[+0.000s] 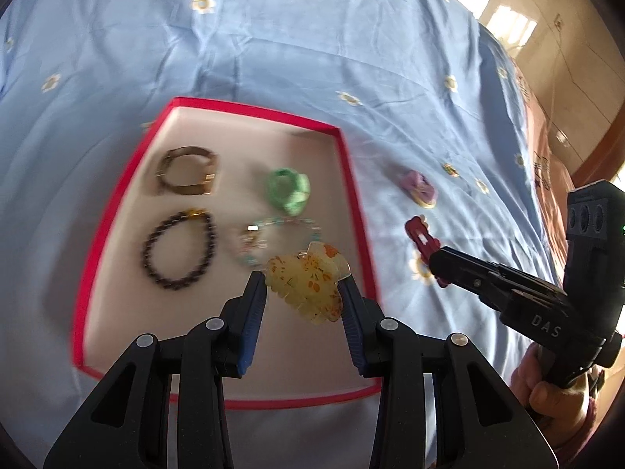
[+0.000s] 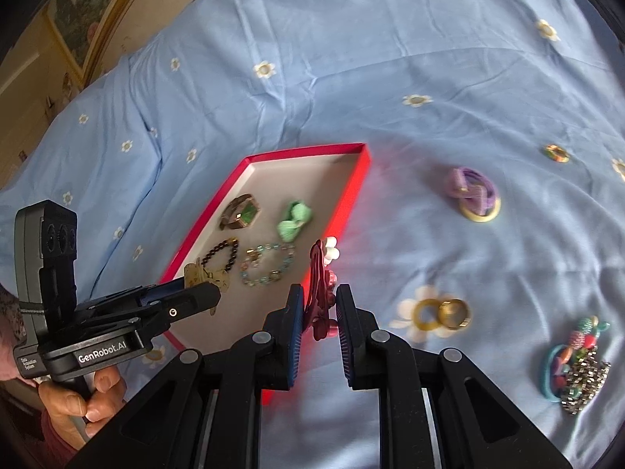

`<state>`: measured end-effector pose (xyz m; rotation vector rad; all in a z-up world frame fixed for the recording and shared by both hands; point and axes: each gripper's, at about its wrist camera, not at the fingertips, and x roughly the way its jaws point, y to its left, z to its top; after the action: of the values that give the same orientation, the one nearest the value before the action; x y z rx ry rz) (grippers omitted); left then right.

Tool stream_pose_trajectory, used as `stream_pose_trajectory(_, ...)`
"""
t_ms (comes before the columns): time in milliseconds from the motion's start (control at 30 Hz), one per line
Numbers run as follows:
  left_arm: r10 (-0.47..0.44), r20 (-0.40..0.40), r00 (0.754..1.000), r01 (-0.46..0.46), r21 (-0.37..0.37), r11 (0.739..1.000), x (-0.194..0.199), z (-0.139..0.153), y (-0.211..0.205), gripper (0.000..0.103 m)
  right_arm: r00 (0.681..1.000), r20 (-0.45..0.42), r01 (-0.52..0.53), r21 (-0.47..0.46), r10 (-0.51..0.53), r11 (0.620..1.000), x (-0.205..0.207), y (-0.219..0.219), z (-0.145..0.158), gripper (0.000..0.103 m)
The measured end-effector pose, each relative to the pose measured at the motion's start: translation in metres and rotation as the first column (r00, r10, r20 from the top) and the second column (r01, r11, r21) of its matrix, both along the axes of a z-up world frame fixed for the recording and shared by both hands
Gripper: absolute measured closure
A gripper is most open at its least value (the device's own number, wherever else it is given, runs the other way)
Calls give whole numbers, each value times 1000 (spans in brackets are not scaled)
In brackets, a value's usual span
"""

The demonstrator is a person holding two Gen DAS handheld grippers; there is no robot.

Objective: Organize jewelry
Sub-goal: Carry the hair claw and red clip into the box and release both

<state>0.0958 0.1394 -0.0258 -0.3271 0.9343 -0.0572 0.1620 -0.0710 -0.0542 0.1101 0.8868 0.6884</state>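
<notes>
You work over a bed's blue daisy-print sheet.
Left fingers pinch a yellow floral claw clip above the red-rimmed tray; right fingers clamp a maroon hair clip.

Blue flowered bedsheet ahead of my tools

I see the red tray left of my right tool; right of it lie a purple scrunchie, two rings and a beaded heap.

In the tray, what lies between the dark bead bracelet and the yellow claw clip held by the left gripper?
The pale glass bead bracelet lies there, beside the dark bead bracelet and partly behind the yellow claw clip; the left wrist view shows it.
</notes>
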Motion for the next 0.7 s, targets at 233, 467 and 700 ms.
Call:
stream_pose_trajectory(233,57,-33,998,-56,22,998,-8,-11,33,67,998,-3,-70,-15,70,997,-6,34,-4,86)
stream_pose_trajectory(467,84,-70,994,-80,63,995,-7,-22,49,67,993,-14,-121,-38,121,992,-6,62,-12,86)
stream_pose_trajectory(700,80,-83,993,-71,108,992,11,-24,58,67,990,-28,-138,-56,136,989,8,84,-21,86)
